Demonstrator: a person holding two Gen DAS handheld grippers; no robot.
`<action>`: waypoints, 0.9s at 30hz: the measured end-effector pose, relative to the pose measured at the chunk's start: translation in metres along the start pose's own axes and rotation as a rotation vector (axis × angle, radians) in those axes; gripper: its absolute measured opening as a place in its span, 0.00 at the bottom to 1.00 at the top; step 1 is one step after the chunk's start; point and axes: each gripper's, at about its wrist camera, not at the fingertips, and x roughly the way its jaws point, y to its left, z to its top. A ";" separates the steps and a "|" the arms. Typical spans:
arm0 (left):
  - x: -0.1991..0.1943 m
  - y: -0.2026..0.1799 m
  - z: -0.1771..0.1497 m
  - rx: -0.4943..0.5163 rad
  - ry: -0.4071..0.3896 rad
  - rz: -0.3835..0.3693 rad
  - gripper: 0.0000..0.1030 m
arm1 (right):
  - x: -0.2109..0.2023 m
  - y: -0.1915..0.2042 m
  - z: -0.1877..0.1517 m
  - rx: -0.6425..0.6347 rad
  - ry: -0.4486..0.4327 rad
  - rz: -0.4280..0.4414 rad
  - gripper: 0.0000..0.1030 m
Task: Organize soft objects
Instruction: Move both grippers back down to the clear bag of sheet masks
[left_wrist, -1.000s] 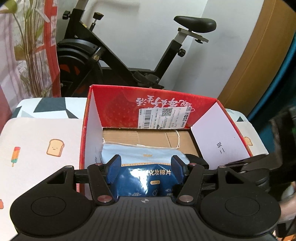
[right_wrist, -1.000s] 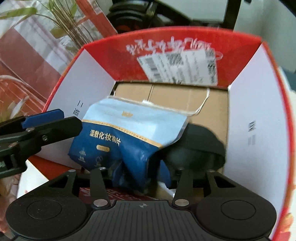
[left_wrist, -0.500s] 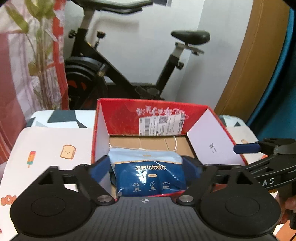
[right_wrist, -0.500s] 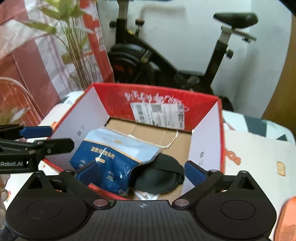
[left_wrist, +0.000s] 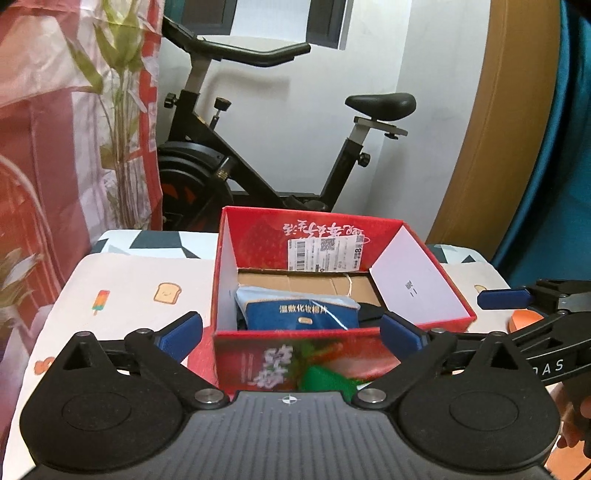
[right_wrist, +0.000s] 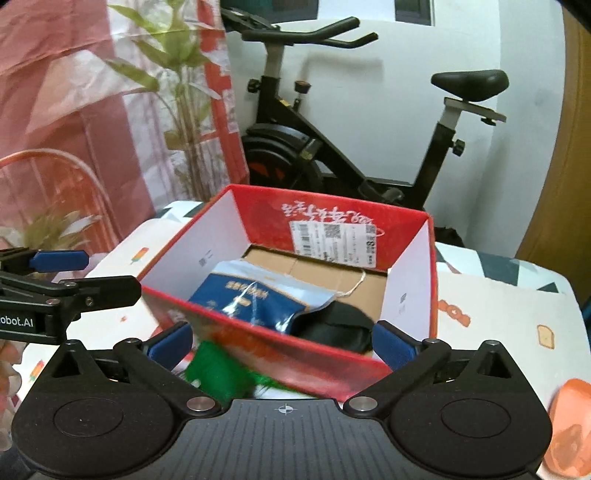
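glossy plastic pouch (left_wrist: 301, 311), cardboard box (left_wrist: 421, 280)

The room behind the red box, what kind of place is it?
Probably a room in a home: a black exercise bike by the white wall, a leafy potted plant, and a cartoon-print tablecloth.

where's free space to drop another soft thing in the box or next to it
Bare cardboard floor shows behind the blue pack, toward the labelled back wall. The tablecloth left of the red box is open. The front is crowded: pack and black item.
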 end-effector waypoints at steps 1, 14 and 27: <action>-0.005 0.001 -0.004 -0.005 -0.003 0.002 1.00 | -0.004 0.003 -0.003 -0.007 -0.004 0.004 1.00; -0.021 0.016 -0.036 -0.082 -0.001 0.025 1.00 | -0.039 0.026 -0.047 -0.093 -0.181 -0.004 1.00; 0.004 0.014 -0.084 -0.096 0.077 0.068 1.00 | 0.005 -0.007 -0.126 0.062 -0.138 -0.072 1.00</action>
